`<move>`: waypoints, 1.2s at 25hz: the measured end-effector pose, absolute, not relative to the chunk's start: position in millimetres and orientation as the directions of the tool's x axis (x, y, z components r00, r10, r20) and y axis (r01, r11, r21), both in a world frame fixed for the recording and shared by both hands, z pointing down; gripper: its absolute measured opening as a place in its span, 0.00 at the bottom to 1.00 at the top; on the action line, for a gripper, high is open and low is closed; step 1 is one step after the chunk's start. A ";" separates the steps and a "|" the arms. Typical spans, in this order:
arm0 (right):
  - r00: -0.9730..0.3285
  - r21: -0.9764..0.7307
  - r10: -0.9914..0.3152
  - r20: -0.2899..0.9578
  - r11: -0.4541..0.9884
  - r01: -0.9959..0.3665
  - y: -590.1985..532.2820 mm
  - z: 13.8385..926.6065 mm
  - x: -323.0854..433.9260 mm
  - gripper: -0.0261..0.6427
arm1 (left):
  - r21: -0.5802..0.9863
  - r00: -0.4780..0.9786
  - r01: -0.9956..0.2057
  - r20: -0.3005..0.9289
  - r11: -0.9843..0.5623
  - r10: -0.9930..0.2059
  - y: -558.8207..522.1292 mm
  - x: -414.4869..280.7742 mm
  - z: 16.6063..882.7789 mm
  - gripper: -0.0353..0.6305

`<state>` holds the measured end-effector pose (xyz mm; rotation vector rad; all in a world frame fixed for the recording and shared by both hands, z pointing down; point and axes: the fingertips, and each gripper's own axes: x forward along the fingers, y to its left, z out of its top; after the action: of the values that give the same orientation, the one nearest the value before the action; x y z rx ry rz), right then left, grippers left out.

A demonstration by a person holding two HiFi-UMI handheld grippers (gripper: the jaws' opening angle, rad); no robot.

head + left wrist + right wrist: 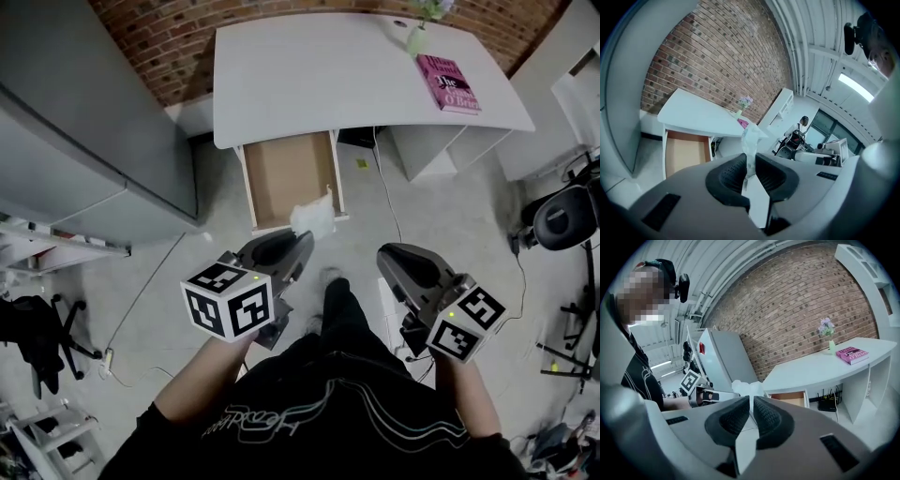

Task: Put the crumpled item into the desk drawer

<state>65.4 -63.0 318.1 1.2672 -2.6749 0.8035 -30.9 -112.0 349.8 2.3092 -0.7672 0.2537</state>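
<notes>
Before the open desk drawer (281, 173), left gripper (305, 242) pinches the crumpled white item (312, 217) at its jaw tips, near the drawer's front edge; right gripper (386, 253) alongside, jaws all but closed, empty.

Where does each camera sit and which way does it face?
Head view: on the person's head, looking steeply down at desk and open drawer; shows dark shirt, left tongs, right tongs.
Left gripper view: on the left tongs, facing the desk; shows its jaws clamping the crumpled item.
Right gripper view: on the right tongs, facing the desk; shows its jaws, the person's shirt.
All three show desk, drawer, pink book.
</notes>
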 end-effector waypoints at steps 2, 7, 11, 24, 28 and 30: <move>-0.668 -0.439 -0.690 0.280 0.526 -0.728 -80.6 324.9 68.9 0.12 | 0.544 0.793 -0.609 0.391 -0.577 -0.468 -129.0 -29.3 360.0 0.16; -0.696 -0.474 -0.657 0.289 0.533 -0.701 -134.4 350.4 81.7 0.12 | 0.553 0.765 -0.642 0.420 -0.532 -0.488 -178.4 -22.1 389.3 0.16; -0.710 -0.499 -0.629 0.316 0.527 -0.688 -182.3 372.8 94.1 0.12 | 0.564 0.750 -0.659 0.450 -0.497 -0.484 -222.0 -14.8 416.9 0.16; -0.762 -0.523 -0.518 0.390 0.556 -0.646 -276.9 446.7 95.6 0.12 | 0.554 0.713 -0.698 0.594 -0.454 -0.372 -307.2 -3.3 545.7 0.16; -0.770 -0.529 -0.483 0.418 0.559 -0.638 -285.6 474.7 91.1 0.12 | 0.550 0.697 -0.712 0.628 -0.436 -0.346 -325.6 -7.2 584.0 0.16; -0.772 -0.535 -0.467 0.431 0.556 -0.636 -288.8 489.8 90.0 0.12 | 0.557 0.689 -0.720 0.645 -0.413 -0.331 -333.7 -8.4 604.7 0.16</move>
<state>90.0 -288.8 489.8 0.9221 -2.5531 1.0218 -8.4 -333.7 604.7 2.0177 -0.8079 0.5588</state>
